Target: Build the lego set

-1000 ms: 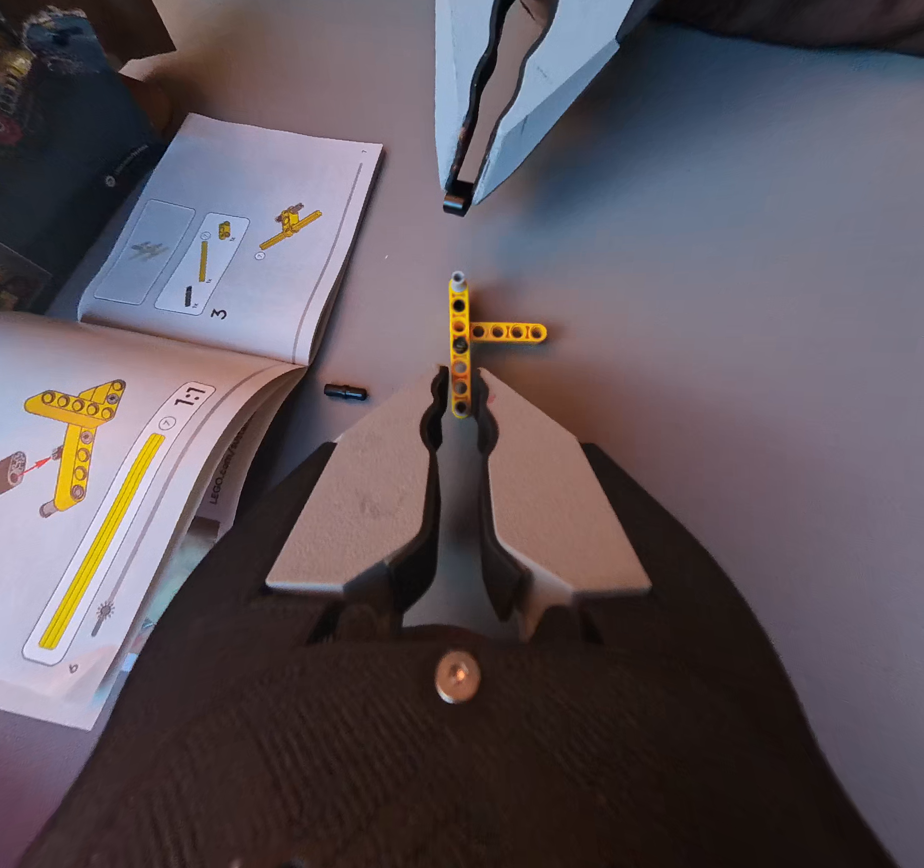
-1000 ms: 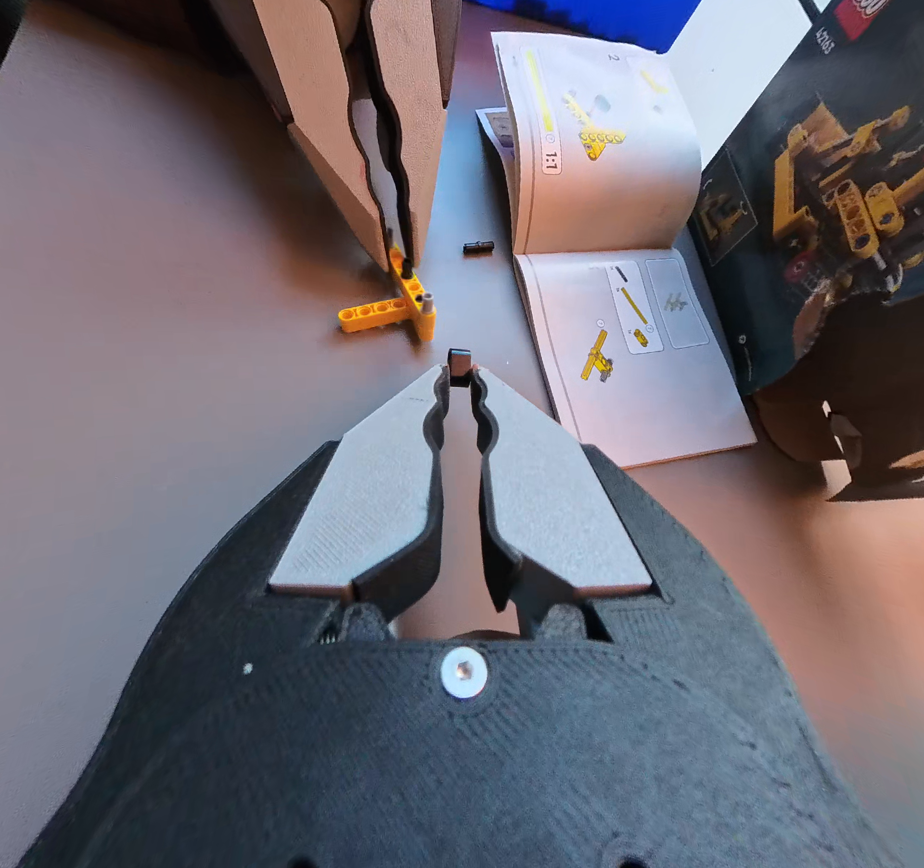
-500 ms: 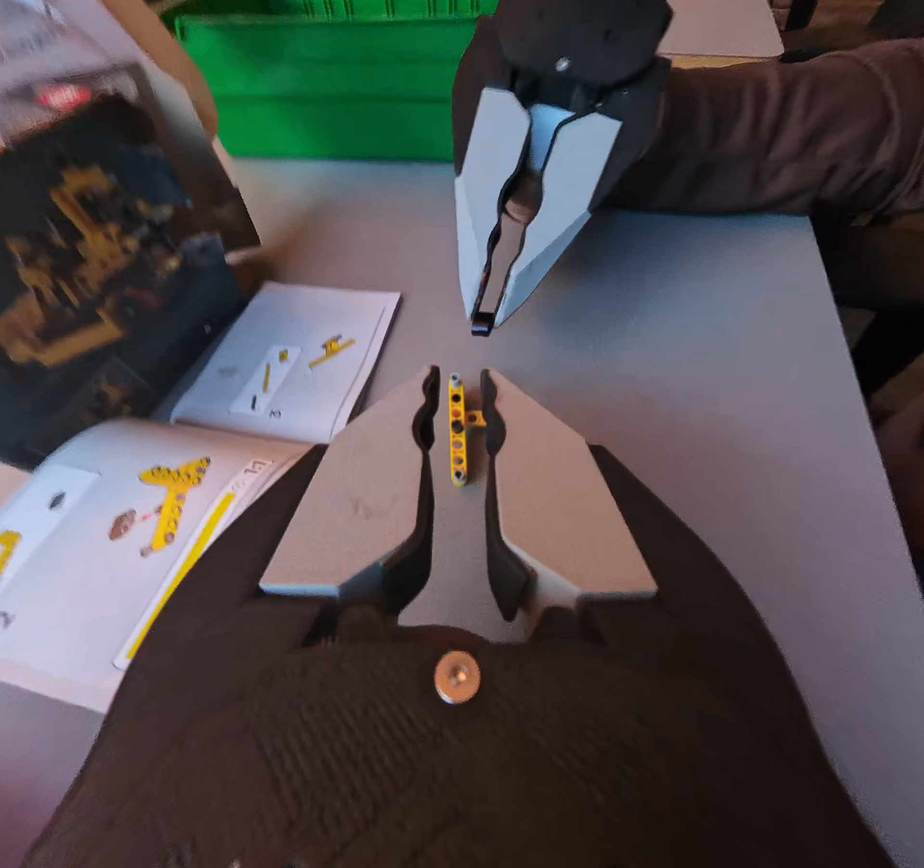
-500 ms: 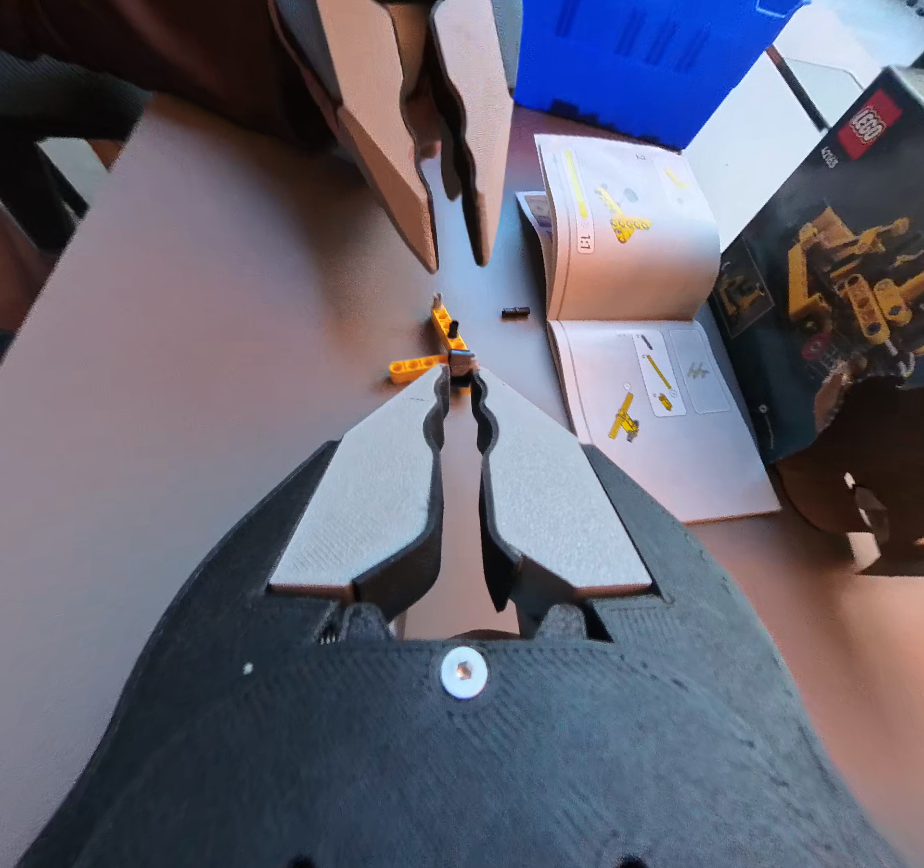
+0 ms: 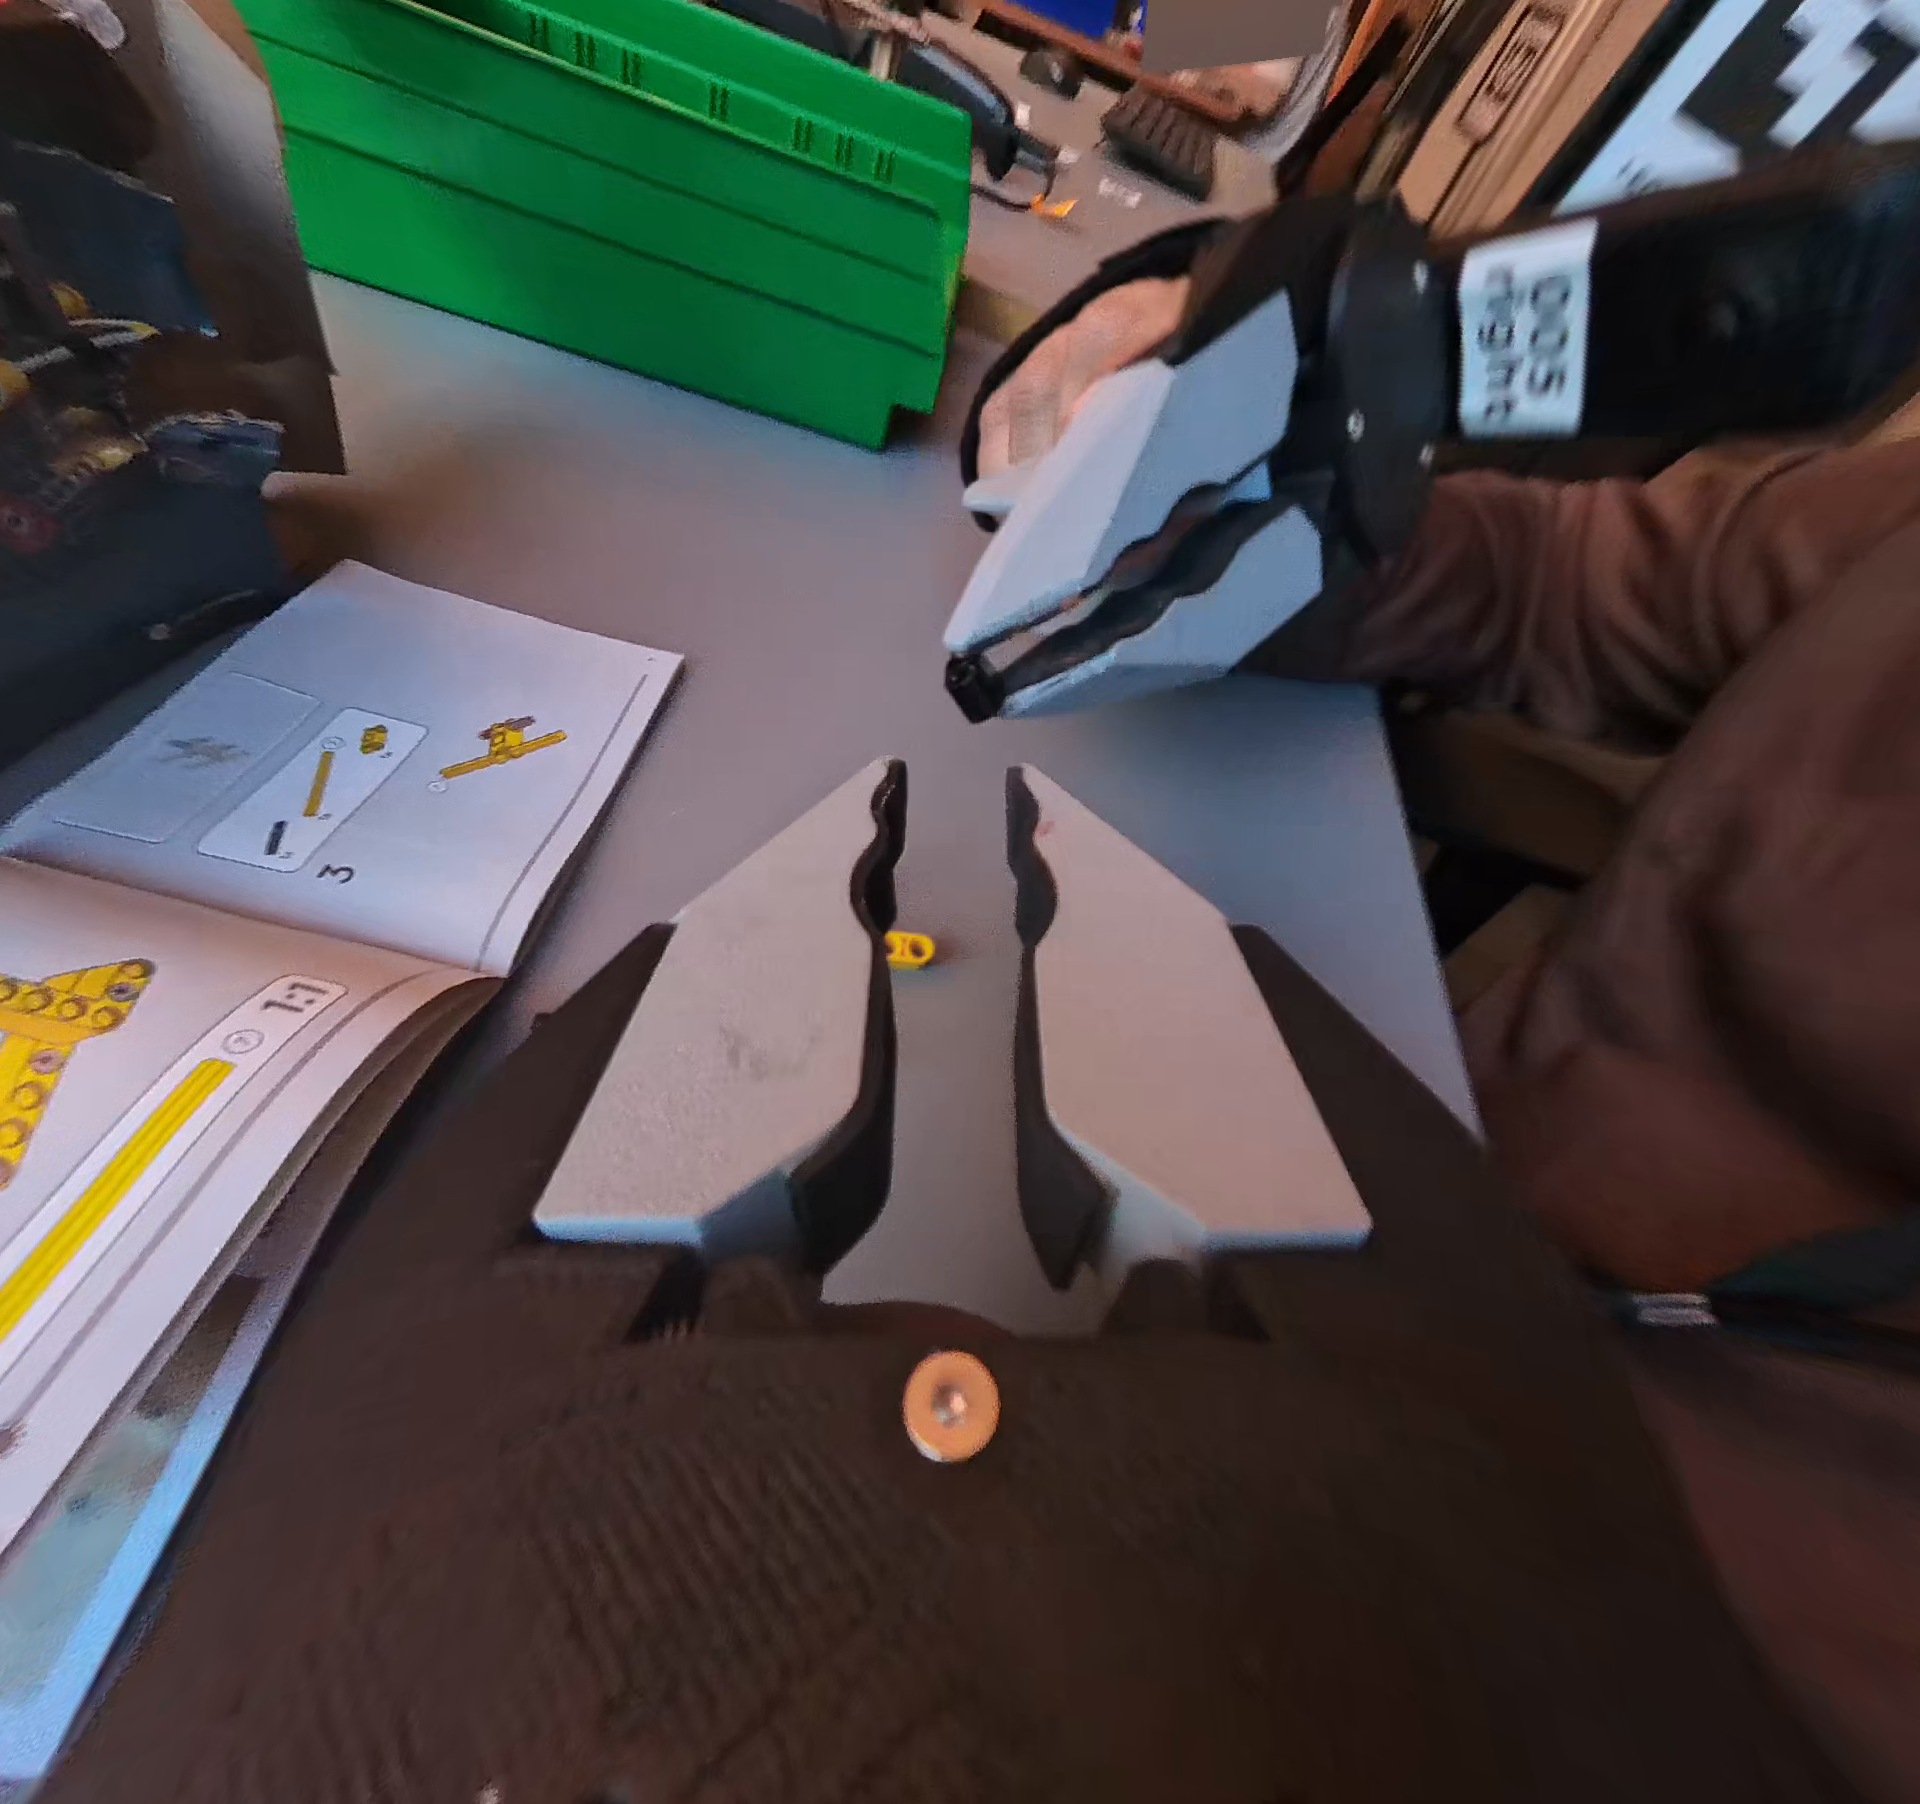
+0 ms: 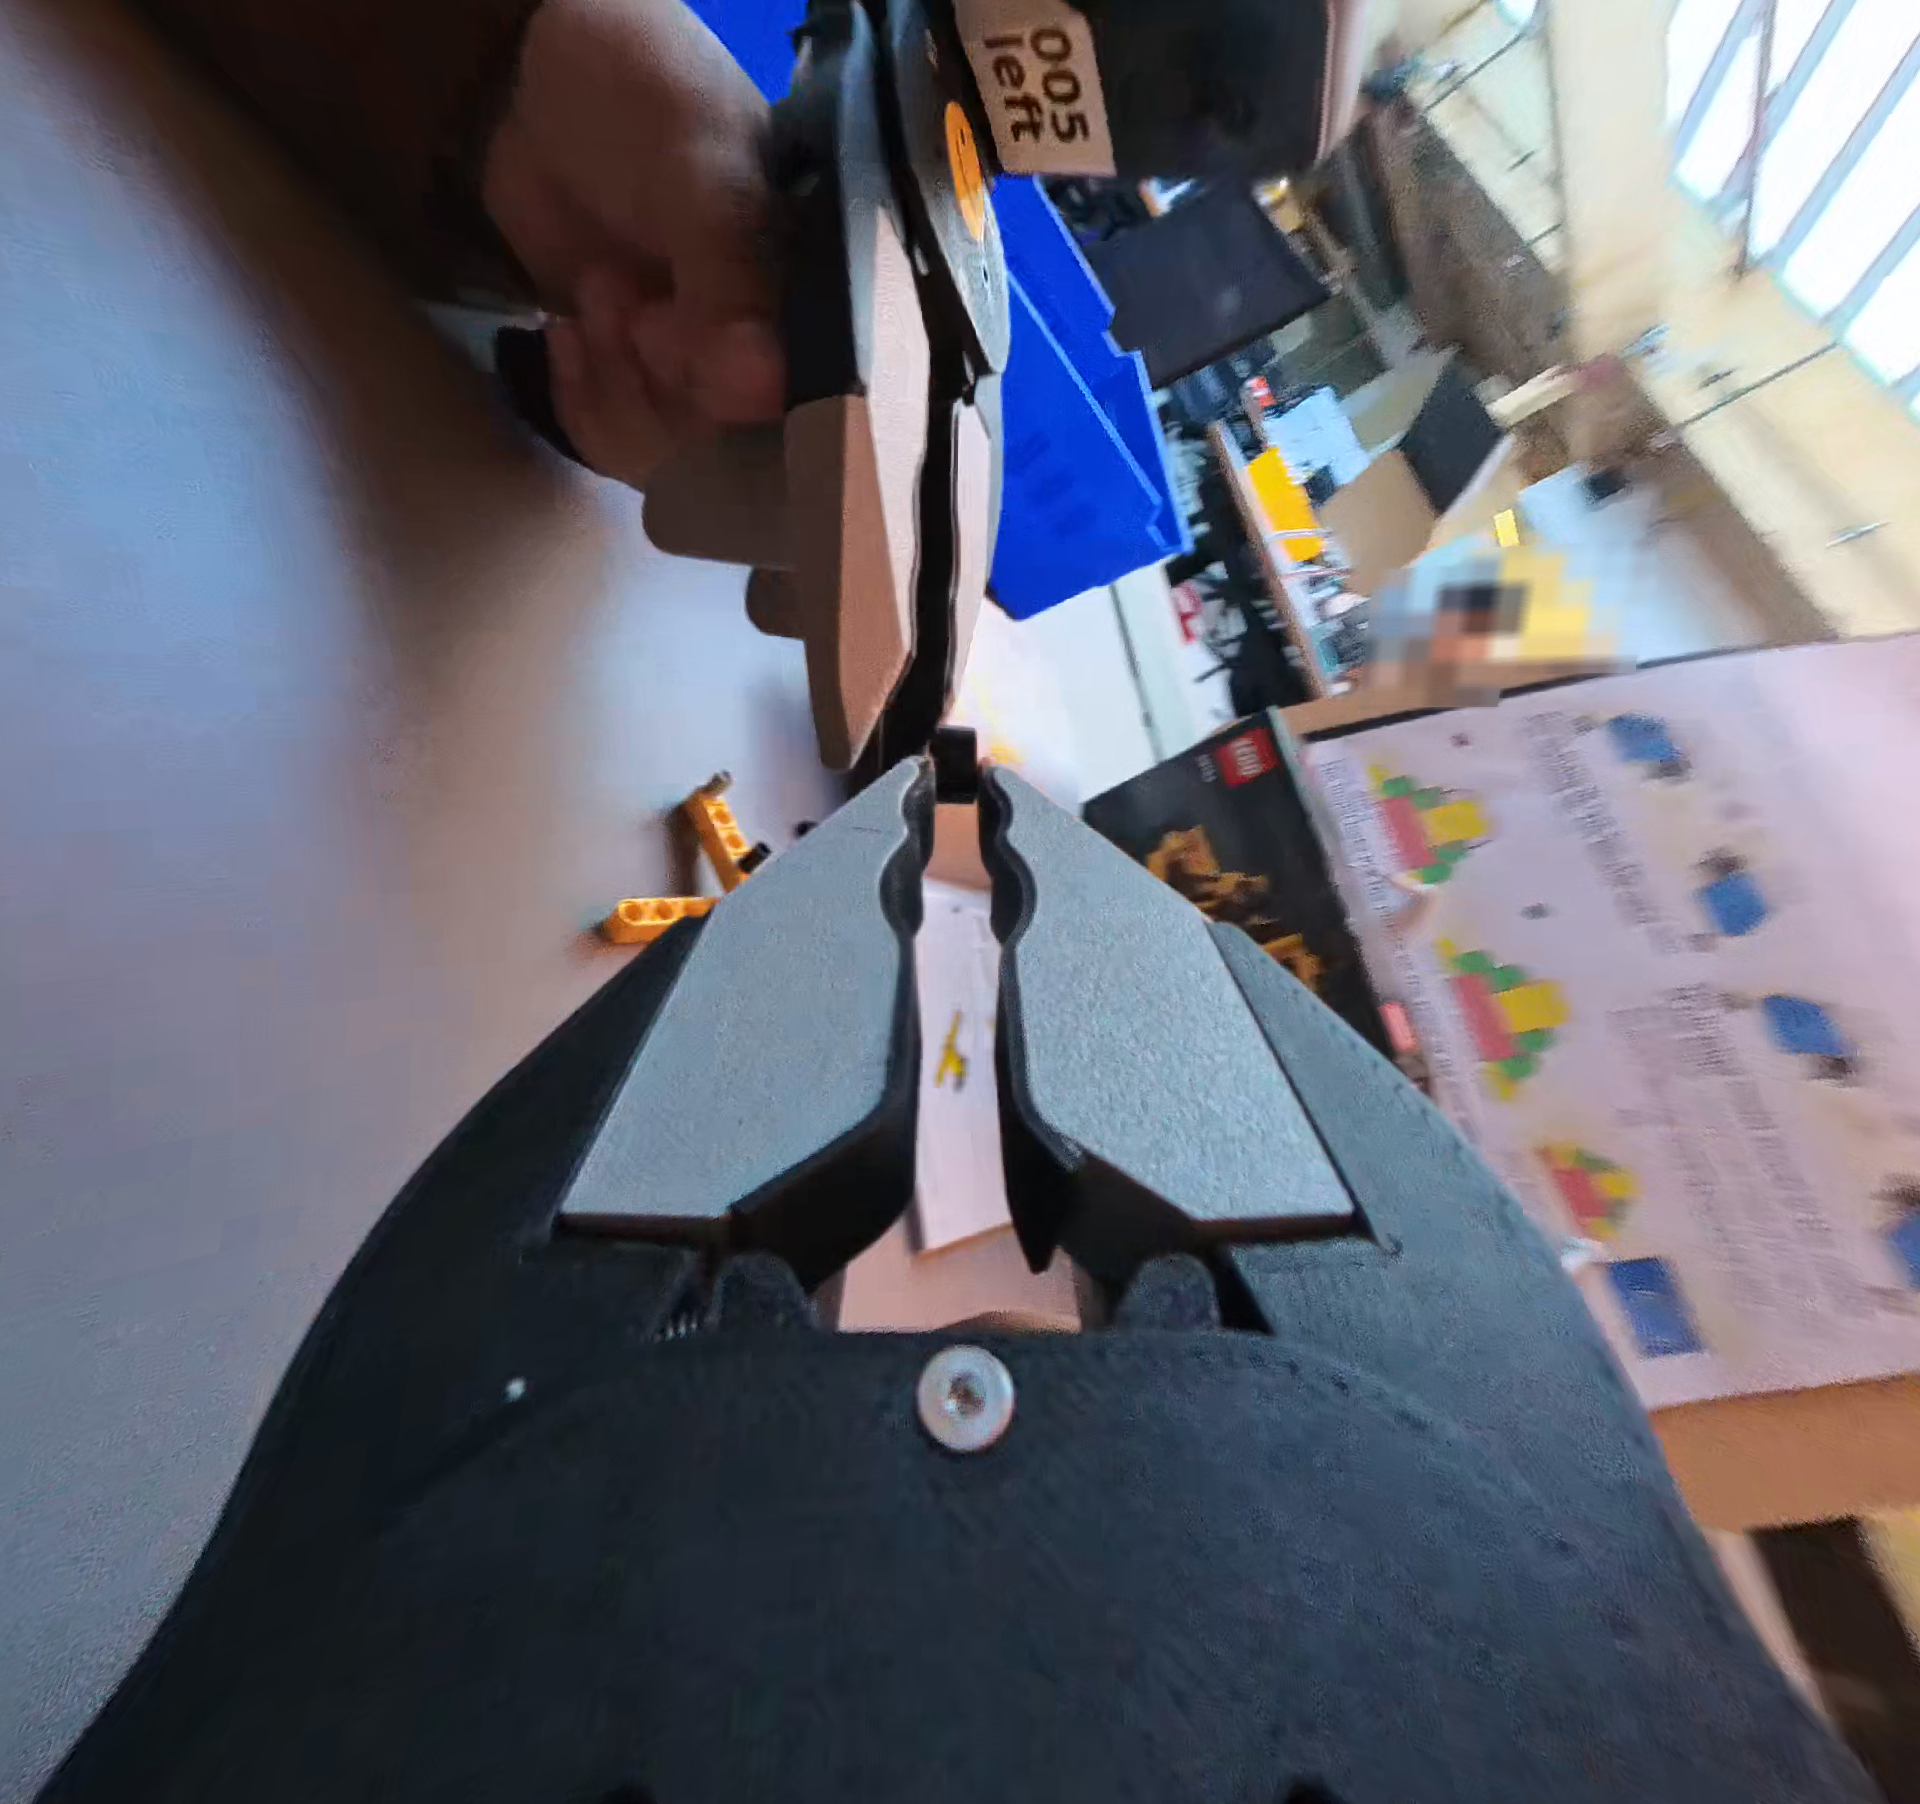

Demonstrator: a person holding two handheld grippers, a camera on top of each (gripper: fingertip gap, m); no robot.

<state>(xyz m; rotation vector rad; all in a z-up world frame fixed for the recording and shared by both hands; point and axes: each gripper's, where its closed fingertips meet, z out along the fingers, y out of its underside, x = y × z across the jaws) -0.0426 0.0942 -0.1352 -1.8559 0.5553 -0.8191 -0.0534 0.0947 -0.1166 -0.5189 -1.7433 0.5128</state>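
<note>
Yellow beam assembly [image 6: 694, 871]: flat on the desk [image 6: 208, 819] beside the open instruction booklet [image 5: 343, 767], one arm pointing away from it. Left gripper [image 5: 954, 783]: parted, empty. Right gripper [image 6: 954, 786]: pinching a small black piece [image 6: 954, 757].

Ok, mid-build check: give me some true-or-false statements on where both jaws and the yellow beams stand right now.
1. The left gripper has its jaws open and empty. True.
2. The right gripper pinches a small black piece at its tips. True.
3. The yellow holed lego beam assembly is lifted off the grey table. False: it lies on the table, ungripped.
4. The open paper instruction booklet sits inside the green plastic bin. False: it lies on the table in front of the bin.
</note>
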